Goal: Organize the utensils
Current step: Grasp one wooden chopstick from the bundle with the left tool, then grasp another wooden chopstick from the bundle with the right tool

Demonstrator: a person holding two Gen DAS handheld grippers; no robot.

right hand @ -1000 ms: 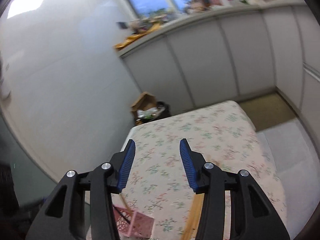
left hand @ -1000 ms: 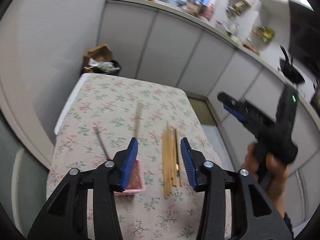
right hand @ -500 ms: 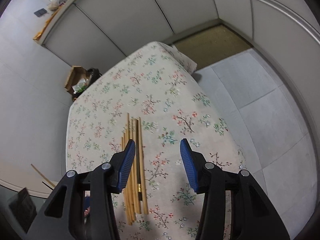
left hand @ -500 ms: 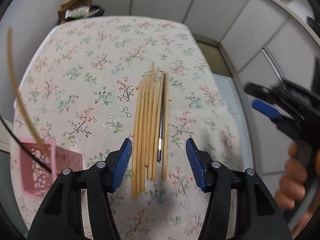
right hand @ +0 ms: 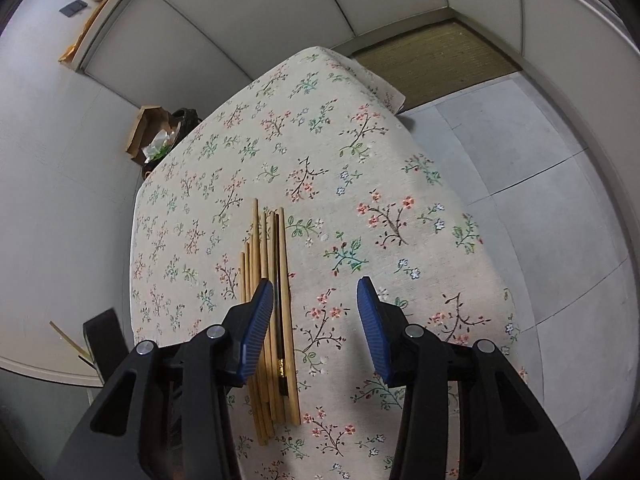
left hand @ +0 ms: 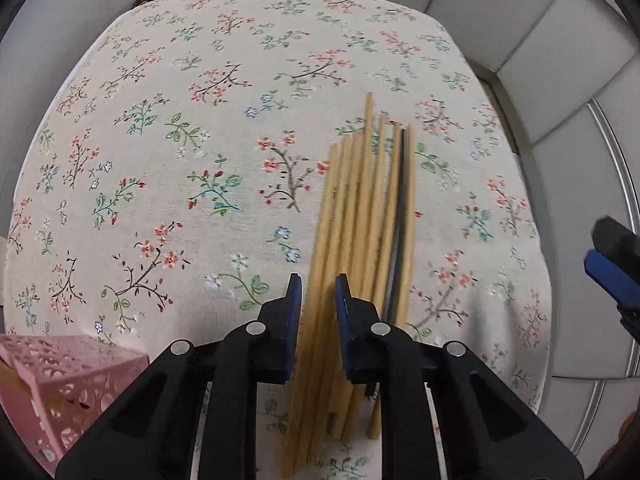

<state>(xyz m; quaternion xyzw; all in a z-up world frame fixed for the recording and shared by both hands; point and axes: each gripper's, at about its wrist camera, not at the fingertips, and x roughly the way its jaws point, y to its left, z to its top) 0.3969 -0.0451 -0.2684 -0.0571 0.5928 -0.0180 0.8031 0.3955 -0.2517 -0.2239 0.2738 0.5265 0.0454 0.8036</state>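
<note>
The bundle of wooden chopsticks (left hand: 362,216) lies on the floral-clothed desk (left hand: 180,128), toward its right side in the left wrist view, with one dark chopstick (left hand: 402,224) among the pale ones near the bundle's right edge. The sticks run lengthwise almost straight away from the left hand-held gripper (left hand: 317,300), so their long axis is close to parallel with its fingers. That gripper is the nearer one: its blue pads are narrowed to a slim gap straddling the leftmost sticks near their close ends, though whether they are actually pinching wood or only bracketing it cannot be told. The right hand-held gripper (right hand: 316,316) is spread wide and empty, hanging over bare cloth with the bundle (right hand: 268,300) off its left finger. A pink perforated basket (left hand: 60,380) sits at the near left corner, well apart from the sticks, and looks like the likely destination; a lift would then have to swing left. No brand, label or writing is legible anywhere.
</note>
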